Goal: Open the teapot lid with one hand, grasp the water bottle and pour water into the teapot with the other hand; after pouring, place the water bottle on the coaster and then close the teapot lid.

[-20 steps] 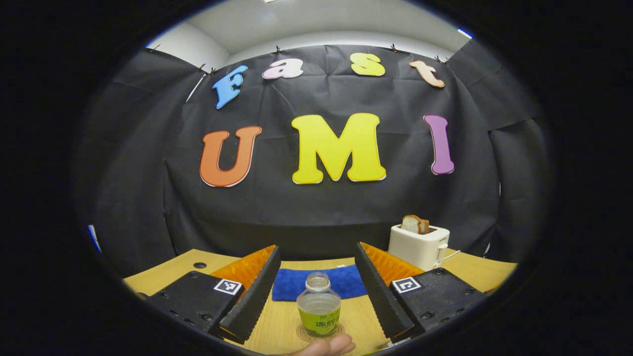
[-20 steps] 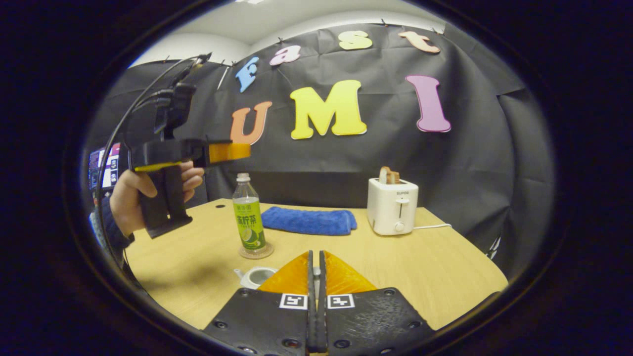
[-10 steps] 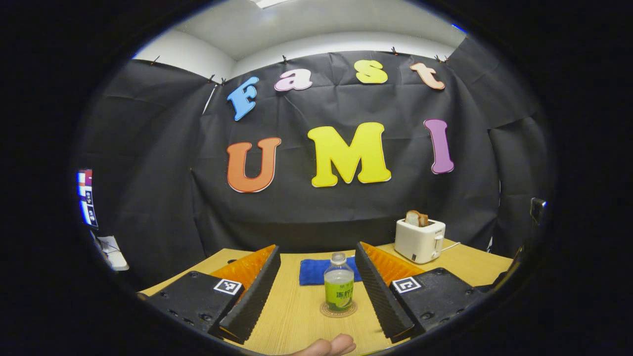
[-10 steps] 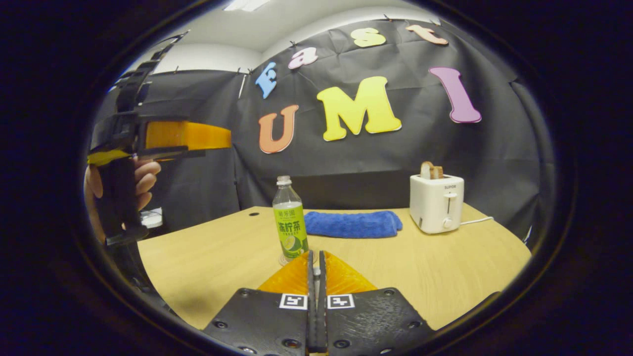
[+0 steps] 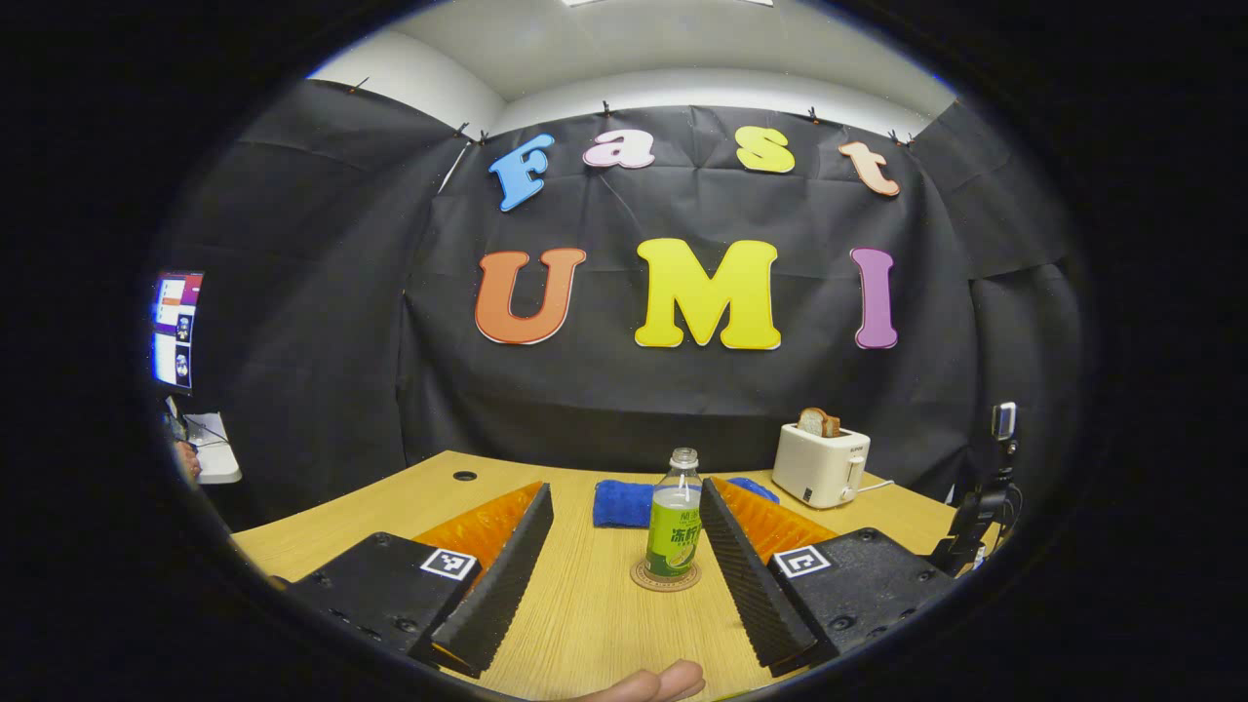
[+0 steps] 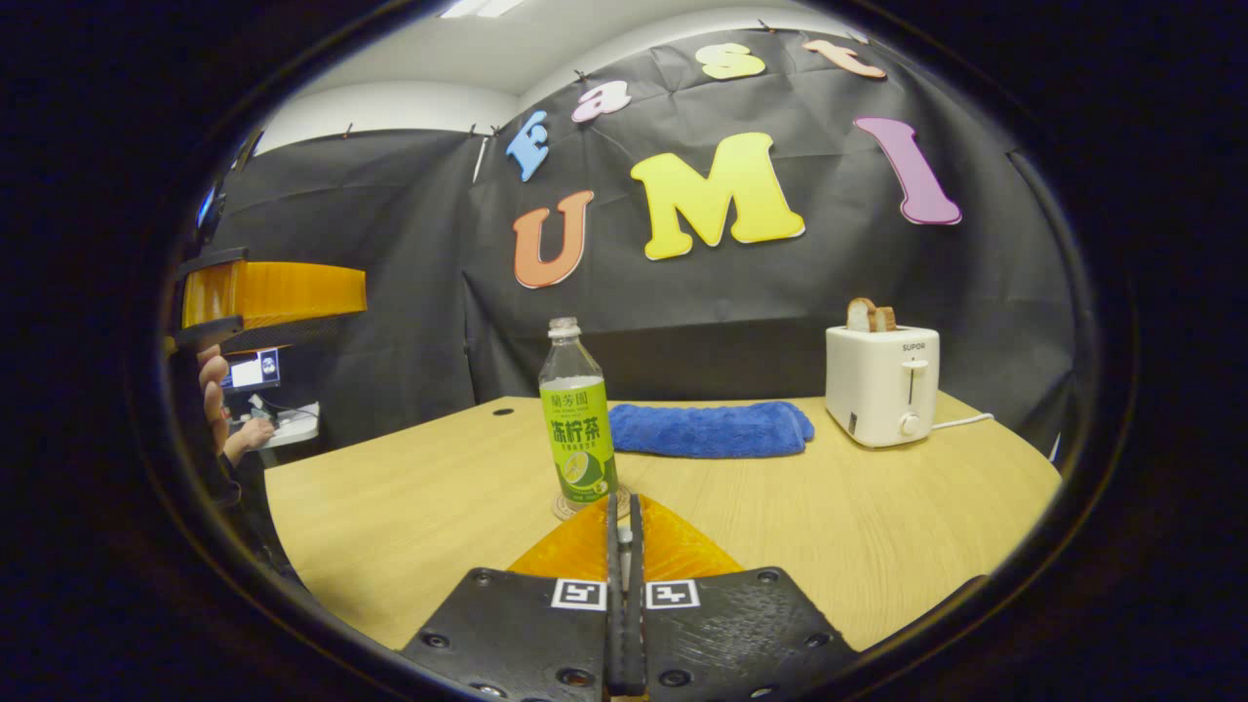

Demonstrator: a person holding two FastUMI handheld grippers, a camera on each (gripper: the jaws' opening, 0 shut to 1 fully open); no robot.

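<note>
- The clear plastic water bottle with a green label (image 5: 675, 514) stands upright and uncapped on a round brown coaster (image 5: 665, 577) on the light wooden table (image 6: 409, 507).
- A folded blue towel (image 6: 710, 430) lies just behind; a white toaster holding bread (image 6: 882, 382) stands farther right.
- The left gripper (image 5: 624, 575) has its jaws wide apart, holding nothing, short of the bottle.
- The right gripper (image 6: 624, 585) has its jaws pressed together; a small piece shows in the slit, and I cannot tell what it is.

Bright, sharp (edges fisheye-bent)

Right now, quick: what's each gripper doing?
Left gripper: open, holding nothing; the bottle stands on the coaster beyond its fingers.
Right gripper: shut; whether it pinches anything cannot be told.
</note>
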